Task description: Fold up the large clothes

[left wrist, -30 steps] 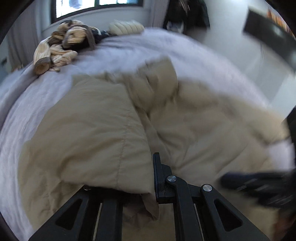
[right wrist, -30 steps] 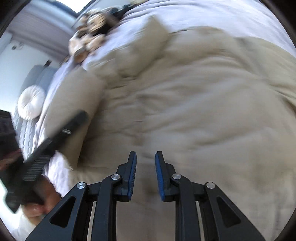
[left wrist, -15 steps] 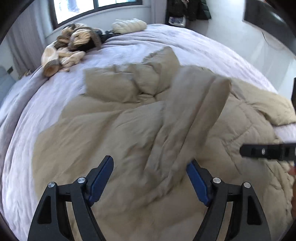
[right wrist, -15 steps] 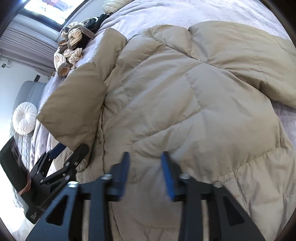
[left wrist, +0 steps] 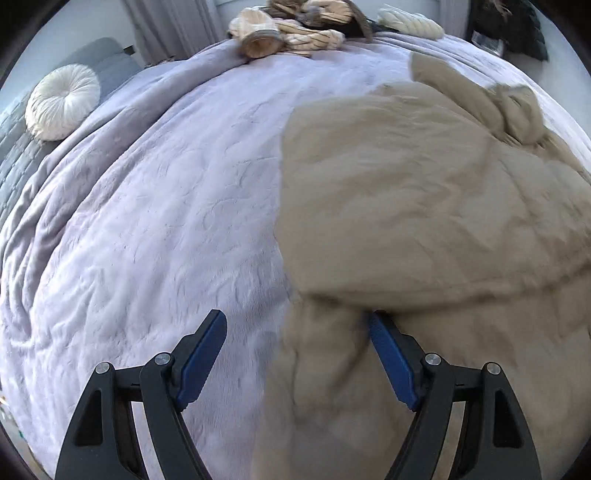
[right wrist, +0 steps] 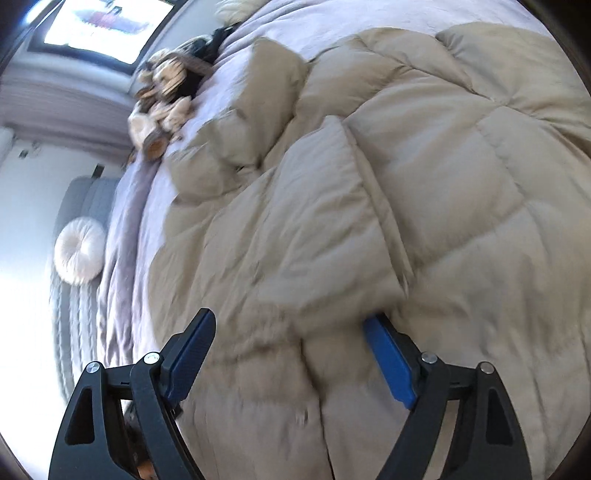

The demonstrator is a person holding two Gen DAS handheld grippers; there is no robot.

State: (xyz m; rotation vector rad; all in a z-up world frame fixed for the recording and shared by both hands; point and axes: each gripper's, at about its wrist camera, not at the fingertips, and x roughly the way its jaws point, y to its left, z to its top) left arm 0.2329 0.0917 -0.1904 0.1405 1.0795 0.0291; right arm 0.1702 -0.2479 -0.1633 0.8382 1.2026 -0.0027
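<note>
2 tools agape; beige puffer coat beneath both, ungripped.

Your bed wears a lilac quilted cover; on it lie the beige puffer coat and a heap of knitwear at the far edge.

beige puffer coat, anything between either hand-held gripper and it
Nothing visible. The left hand-held gripper hangs open right over the beige puffer coat's edge on the lilac bedspread. The right hand-held gripper, jaws just opened, sits directly above the quilted fabric, gripping nothing.
</note>
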